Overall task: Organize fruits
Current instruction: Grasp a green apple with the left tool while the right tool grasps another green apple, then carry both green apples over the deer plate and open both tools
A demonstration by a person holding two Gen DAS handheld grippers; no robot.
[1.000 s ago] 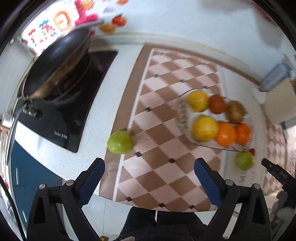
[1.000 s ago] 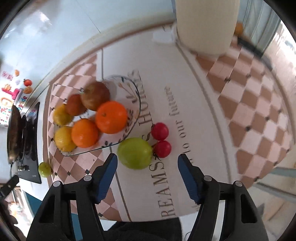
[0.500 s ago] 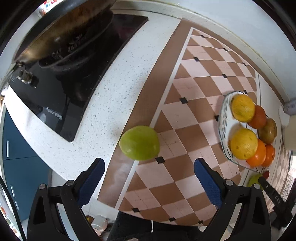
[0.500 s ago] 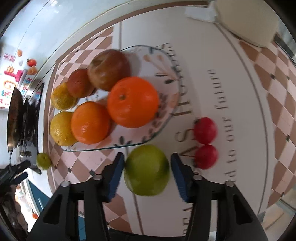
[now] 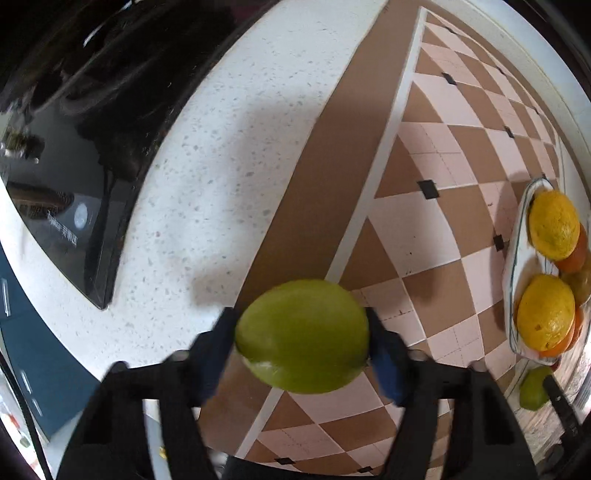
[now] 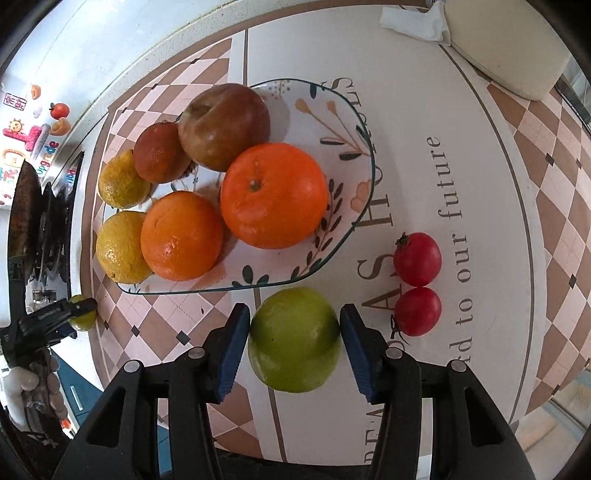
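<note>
My left gripper (image 5: 301, 332) is shut on a green fruit (image 5: 303, 336) by the brown border of the checkered mat (image 5: 424, 221). My right gripper (image 6: 293, 332) has its blue pads on both sides of a second green fruit (image 6: 293, 339), just below the plate's rim; it looks closed on it. The patterned plate (image 6: 332, 122) holds two oranges (image 6: 273, 195), two yellow citrus (image 6: 118, 247), a brown-red apple (image 6: 225, 125) and a small brown fruit (image 6: 159, 153). The plate also shows in the left wrist view (image 5: 517, 258) at the far right.
Two small red fruits (image 6: 417, 258) lie on the lettered mat right of my right gripper. A black stove (image 5: 74, 147) with a pan lies at the left. A cream container (image 6: 506, 48) and a crumpled tissue (image 6: 413, 22) stand at the back right. The counter edge runs near me.
Both grippers moved down and forward onto their green fruits. The left jaws closed from wide open onto the fruit. The right jaws narrowed around theirs.
</note>
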